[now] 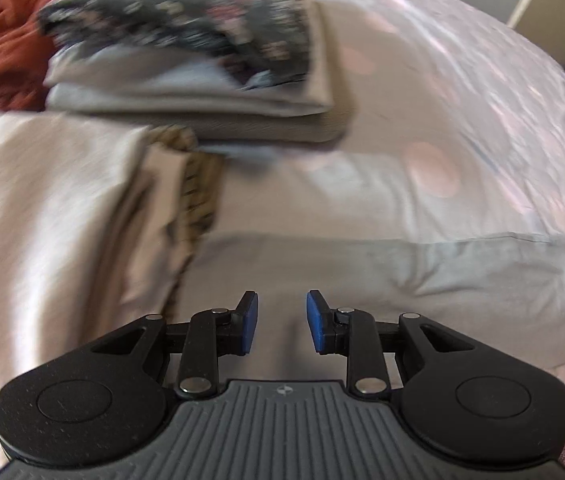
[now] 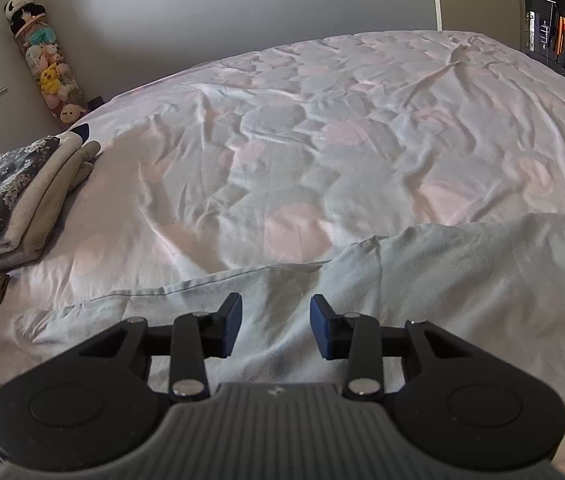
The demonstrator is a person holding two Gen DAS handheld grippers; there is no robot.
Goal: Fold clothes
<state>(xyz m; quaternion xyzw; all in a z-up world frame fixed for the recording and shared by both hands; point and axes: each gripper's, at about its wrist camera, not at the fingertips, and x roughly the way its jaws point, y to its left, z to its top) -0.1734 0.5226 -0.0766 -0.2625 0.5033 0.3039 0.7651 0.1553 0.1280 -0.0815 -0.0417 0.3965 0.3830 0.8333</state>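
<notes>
The next thing to fold is the pale blue cloth (image 2: pixel 422 280). It lies flat on the bed (image 2: pixel 322 120), along the near edge. Its long way runs side to side, from 9 o'clock to 3 o'clock.

In the right wrist view, the right gripper (image 2: pixel 275 326) hangs right above this cloth. Its fingers (image 2: pixel 231 324) are spread apart and hold nothing. The far edge of the cloth is just ahead at 12 o'clock, and most of the cloth spreads toward 2 o'clock.

In the left wrist view, the left gripper (image 1: pixel 282 322) is over the left part of the same pale blue cloth (image 1: pixel 402 276). Its fingers (image 1: pixel 249 322) are also apart and empty. This view is blurry.

A pile of folded clothes (image 1: pixel 202 76) sits at 11 o'clock from the left gripper, with a cream cloth (image 1: pixel 42 208) at 9 o'clock.

I think each gripper is near one end, so both could pinch the near edge and fold it away toward 12 o'clock.
</notes>
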